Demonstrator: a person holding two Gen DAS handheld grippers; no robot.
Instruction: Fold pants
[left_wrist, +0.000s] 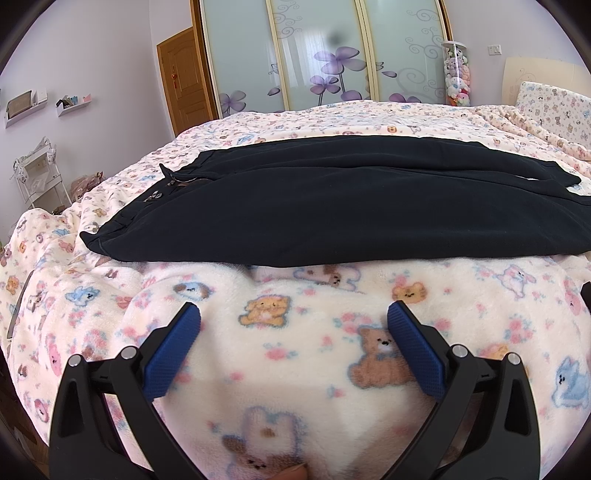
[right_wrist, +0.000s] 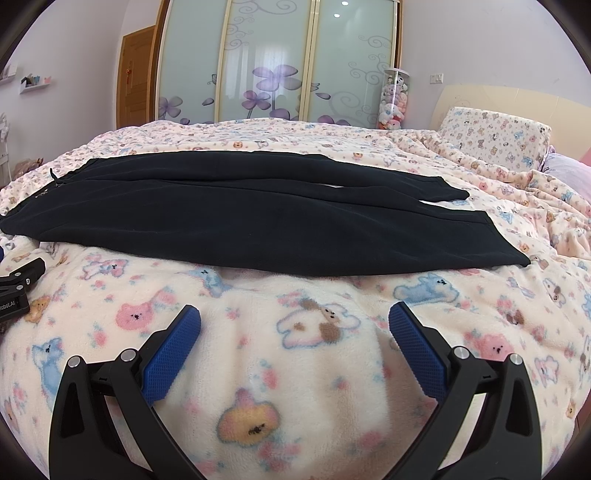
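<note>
Dark navy pants (left_wrist: 332, 206) lie flat across the bed, waistband to the left, leg cuffs to the right, the two legs side by side. The right wrist view shows the same pants (right_wrist: 258, 218) with both cuffs near its right side. My left gripper (left_wrist: 293, 321) is open over the blanket, a short way in front of the pants' near edge, toward the waist half. My right gripper (right_wrist: 294, 323) is open too, in front of the leg half. Nothing sits between either pair of blue pads (left_wrist: 173, 350). The left gripper's black body (right_wrist: 18, 284) shows at the left edge of the right wrist view.
A fleece blanket with cartoon animals (left_wrist: 295, 369) covers the bed. A pillow (right_wrist: 491, 136) and rumpled blanket lie at the right. Wardrobe sliding doors (left_wrist: 321, 51), a wooden door (left_wrist: 184, 81) and a tube of plush toys (left_wrist: 457, 75) stand beyond the bed. A white rack (left_wrist: 40, 173) is at the left.
</note>
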